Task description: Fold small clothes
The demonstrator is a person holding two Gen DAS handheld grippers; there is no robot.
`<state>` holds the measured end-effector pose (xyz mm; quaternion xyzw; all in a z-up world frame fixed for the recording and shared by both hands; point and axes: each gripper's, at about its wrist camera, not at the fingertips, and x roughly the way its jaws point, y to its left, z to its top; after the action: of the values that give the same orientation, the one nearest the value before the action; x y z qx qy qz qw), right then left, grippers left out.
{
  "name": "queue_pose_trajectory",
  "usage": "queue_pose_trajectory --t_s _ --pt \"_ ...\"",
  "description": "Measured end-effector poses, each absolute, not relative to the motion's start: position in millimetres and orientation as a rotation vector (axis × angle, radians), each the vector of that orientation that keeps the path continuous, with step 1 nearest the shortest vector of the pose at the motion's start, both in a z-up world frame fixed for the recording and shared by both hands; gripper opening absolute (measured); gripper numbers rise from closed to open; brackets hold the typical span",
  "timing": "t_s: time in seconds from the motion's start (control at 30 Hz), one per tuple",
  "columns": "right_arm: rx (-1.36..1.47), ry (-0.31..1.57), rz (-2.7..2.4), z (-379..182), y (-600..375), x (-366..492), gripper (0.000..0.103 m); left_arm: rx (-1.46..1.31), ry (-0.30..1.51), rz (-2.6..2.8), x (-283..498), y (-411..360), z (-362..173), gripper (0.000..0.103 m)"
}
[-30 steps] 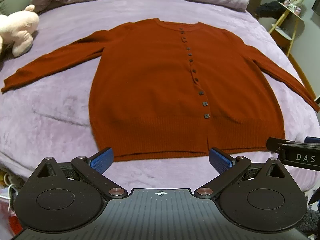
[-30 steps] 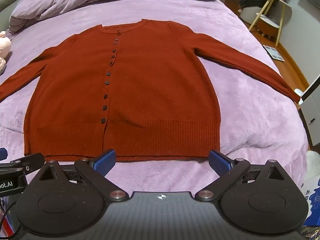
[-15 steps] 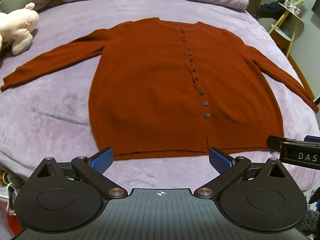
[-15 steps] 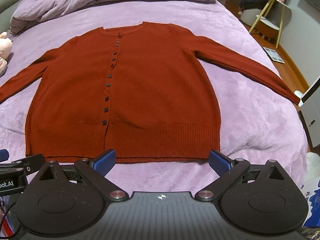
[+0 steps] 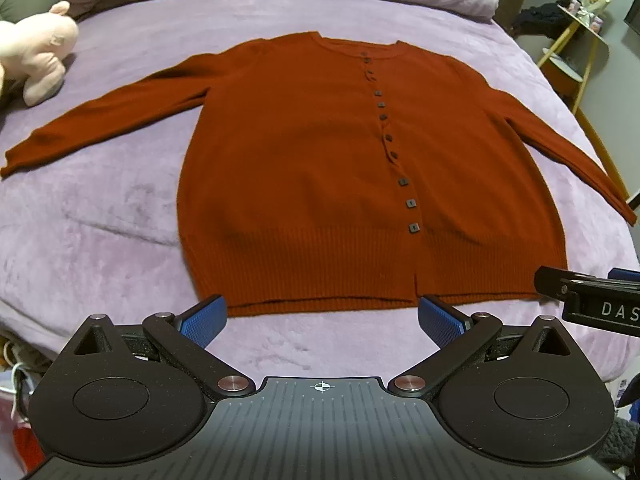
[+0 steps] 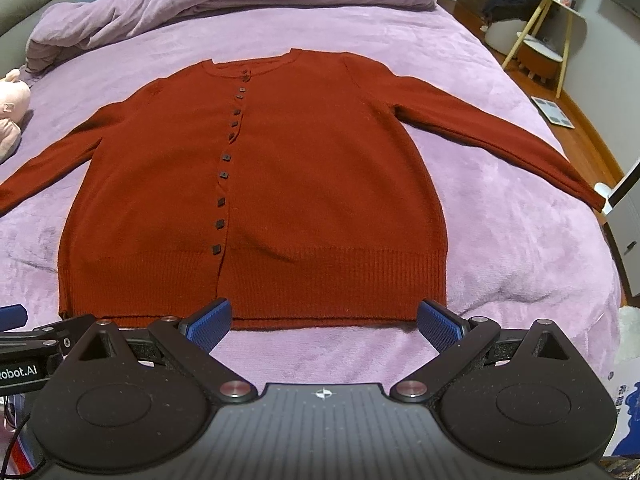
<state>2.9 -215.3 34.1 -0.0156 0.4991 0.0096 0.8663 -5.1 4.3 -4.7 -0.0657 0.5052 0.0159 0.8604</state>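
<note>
Little has changed: cardigan (image 5: 332, 168) is still spread flat, unfolded, on the bed (image 5: 100, 216); both grippers (image 5: 322, 318) (image 6: 324, 320) are held apart, empty, near the hem.

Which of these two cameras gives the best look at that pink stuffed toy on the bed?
The left wrist view: the pink stuffed toy shows most of its body beside the cardigan's sleeve. The right wrist view catches only a sliver of it at the frame's left edge.

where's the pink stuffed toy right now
The pink stuffed toy lies on the purple bedspread at the far left of both views, just beyond the cardigan's outstretched sleeve.
</note>
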Motion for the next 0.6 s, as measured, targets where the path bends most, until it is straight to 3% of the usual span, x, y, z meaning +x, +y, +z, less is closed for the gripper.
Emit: queue_pose_trajectory --t_s 0.6 --pt "-0.033 1.037 0.022 35.0 -215.2 1.7 0.099 -0.153 1.062 0.025 -6.8 6.7 -3.7 0.103"
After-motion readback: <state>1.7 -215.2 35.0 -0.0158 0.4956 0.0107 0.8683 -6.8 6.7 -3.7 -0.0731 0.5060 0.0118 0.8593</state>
